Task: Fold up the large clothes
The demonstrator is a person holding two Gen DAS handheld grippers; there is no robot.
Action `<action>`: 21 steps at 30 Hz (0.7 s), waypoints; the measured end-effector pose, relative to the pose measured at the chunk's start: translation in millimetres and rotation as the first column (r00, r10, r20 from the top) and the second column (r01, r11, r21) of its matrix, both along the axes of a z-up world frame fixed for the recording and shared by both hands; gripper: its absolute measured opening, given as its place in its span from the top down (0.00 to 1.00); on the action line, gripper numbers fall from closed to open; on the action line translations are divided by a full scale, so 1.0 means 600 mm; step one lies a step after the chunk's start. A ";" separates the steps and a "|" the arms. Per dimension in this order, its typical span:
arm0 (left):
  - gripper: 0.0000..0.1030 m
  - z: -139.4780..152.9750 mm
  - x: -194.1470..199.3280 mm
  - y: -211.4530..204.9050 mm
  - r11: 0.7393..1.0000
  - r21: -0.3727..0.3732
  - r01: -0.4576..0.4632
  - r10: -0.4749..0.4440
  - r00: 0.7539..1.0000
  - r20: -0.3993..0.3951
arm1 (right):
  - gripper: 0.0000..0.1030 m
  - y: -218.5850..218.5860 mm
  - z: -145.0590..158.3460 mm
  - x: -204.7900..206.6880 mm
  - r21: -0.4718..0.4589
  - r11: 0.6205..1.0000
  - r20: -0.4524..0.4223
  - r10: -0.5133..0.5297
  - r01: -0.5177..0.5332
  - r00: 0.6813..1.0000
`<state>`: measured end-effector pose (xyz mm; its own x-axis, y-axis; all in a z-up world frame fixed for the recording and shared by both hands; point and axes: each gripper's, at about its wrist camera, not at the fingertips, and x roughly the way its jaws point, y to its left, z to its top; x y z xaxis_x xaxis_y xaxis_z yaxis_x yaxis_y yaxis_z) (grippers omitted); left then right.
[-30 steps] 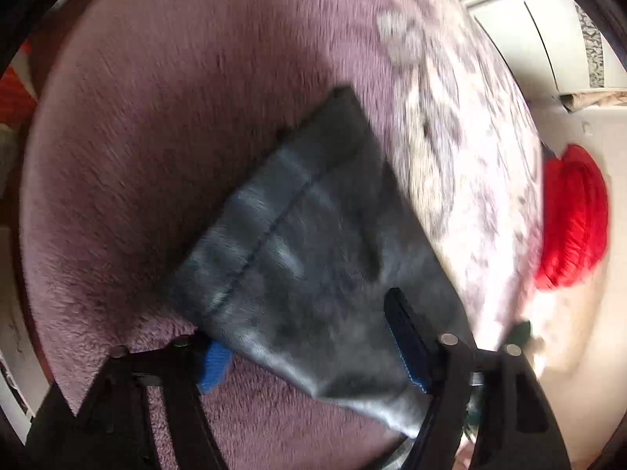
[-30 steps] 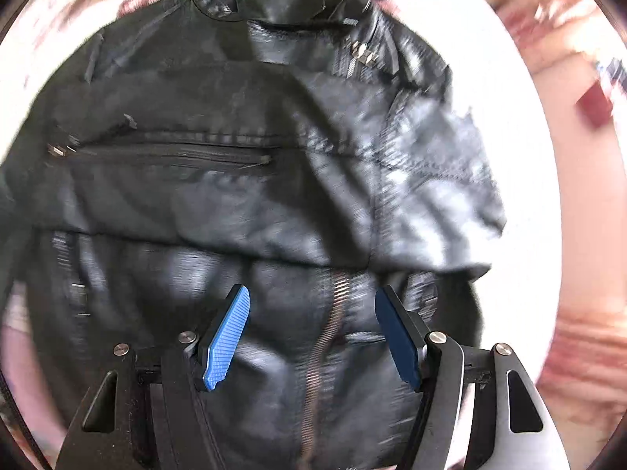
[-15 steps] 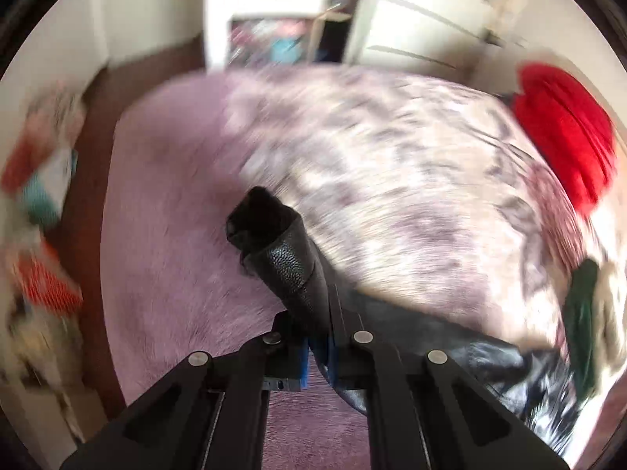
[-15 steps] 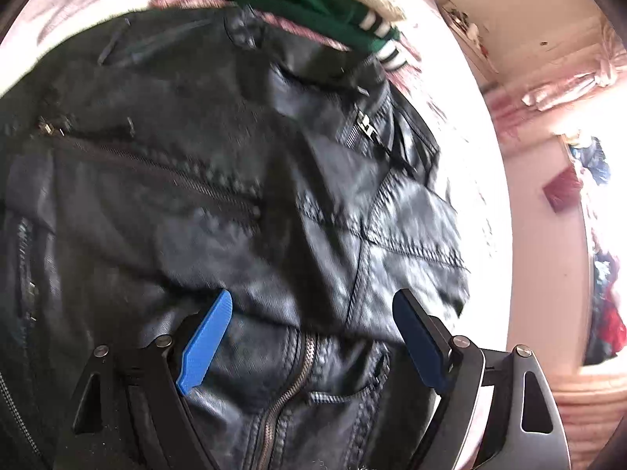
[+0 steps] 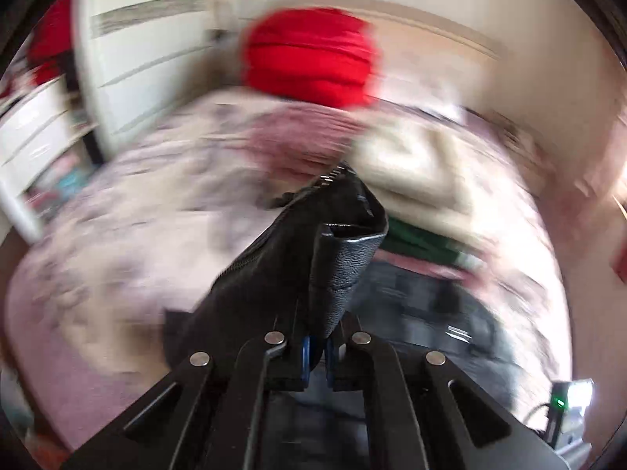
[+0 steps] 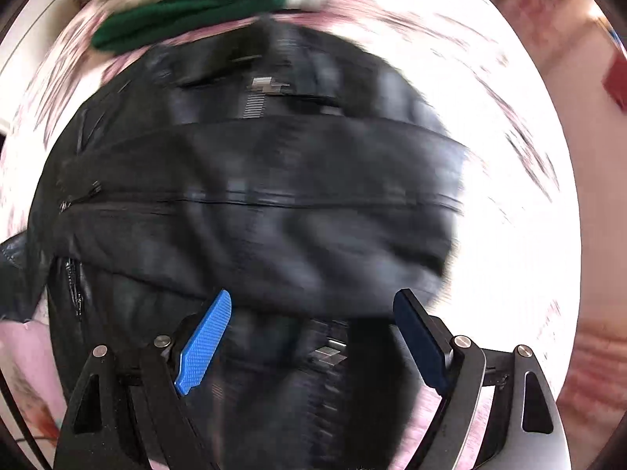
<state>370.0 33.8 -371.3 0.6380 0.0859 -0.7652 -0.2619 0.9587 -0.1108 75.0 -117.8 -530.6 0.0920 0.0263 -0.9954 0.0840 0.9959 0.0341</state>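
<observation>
A black leather jacket (image 6: 254, 180) lies spread on the bed, zips showing. In the left wrist view my left gripper (image 5: 317, 348) is shut on the jacket's sleeve (image 5: 313, 258). The cuff end stands up past the fingers, lifted off the bed. The jacket's body (image 5: 450, 313) is a blurred dark patch low on the right there. In the right wrist view my right gripper (image 6: 313, 301) points down over the jacket's lower front. Its blue pads (image 6: 203, 344) stand wide apart, open, and grip nothing.
A folded green garment (image 6: 188, 11) and a cream one (image 5: 411, 164) lie just beyond the jacket's collar. A red bundle (image 5: 309, 55) sits at the far end of the pink flowered bedspread (image 5: 117, 235). White cupboard doors (image 5: 137, 58) stand at the left.
My left gripper closed on the sleeve end, lifted it off the bed and swung it toward the jacket's body while rolling. My right gripper opened wider and shifted across the jacket.
</observation>
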 end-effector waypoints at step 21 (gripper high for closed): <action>0.15 -0.208 0.117 -0.349 0.856 -0.275 0.437 -0.515 0.756 -0.403 | 0.16 -0.386 -0.033 -0.041 0.483 0.756 -0.200 -0.395 0.440 0.897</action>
